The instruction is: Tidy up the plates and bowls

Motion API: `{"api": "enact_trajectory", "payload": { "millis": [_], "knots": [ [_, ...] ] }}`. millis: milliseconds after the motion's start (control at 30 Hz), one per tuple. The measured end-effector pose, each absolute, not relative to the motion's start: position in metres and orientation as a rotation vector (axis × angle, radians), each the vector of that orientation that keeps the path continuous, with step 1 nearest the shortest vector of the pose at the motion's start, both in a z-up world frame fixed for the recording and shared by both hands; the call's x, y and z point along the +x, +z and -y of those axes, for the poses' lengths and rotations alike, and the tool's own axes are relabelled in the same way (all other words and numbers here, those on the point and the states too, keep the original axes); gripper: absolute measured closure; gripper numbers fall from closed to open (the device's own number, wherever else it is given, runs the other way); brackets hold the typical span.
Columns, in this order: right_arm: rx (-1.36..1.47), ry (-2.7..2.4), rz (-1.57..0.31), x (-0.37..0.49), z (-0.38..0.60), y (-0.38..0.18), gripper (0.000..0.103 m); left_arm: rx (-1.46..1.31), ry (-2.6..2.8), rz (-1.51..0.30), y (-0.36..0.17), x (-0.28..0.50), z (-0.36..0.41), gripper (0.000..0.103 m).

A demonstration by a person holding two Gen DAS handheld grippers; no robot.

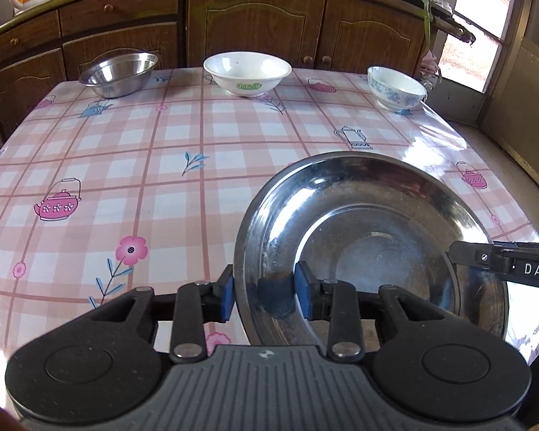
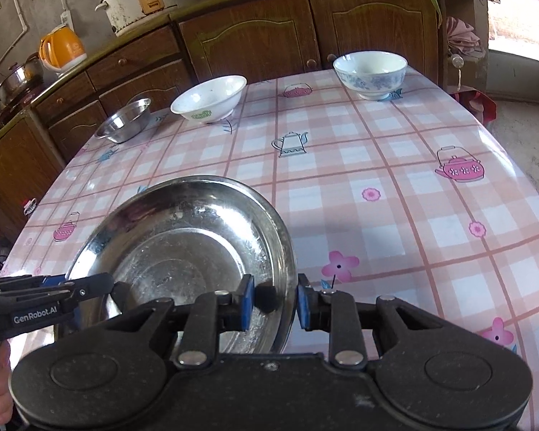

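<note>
While each gripper [image 1: 264, 296] [image 2: 275, 301] clamps opposite rims, the steel plate [image 1: 359, 215] tilts, hollow facing up.

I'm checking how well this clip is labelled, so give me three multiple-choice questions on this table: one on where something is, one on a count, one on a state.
1. Where does the shiny round steel plate lie?
A. near edge of the pink checked tablecloth
B. far edge by the cabinets
C. inside a bowl

2. How many bowls stand along the far edge?
A. one
B. two
C. three

3. How is the plate held?
A. left gripper only
B. both the left and the right gripper, fingers on opposite rims
C. by neither

Answers:
1 A: it sits just ahead of both cameras.
2 C: small steel bowl, white bowl with green print, white bowl with blue flowers.
3 B: each wrist view shows blue pads across the rim.
</note>
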State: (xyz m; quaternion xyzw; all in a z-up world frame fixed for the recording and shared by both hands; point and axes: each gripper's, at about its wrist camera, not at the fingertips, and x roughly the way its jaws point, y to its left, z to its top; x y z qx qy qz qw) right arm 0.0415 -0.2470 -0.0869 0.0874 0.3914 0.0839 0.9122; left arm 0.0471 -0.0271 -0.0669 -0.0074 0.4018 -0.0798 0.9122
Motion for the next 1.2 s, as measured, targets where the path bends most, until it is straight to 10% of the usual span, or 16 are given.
{"api": "enact_trajectory", "payload": {
  "millis": [1200],
  "knots": [
    [0.11,0.23,-0.741,0.158,0.192,-0.066,0.071,-0.037,-0.066,-0.791,-0.048,0.137,-0.013,0.068]
  ]
}}
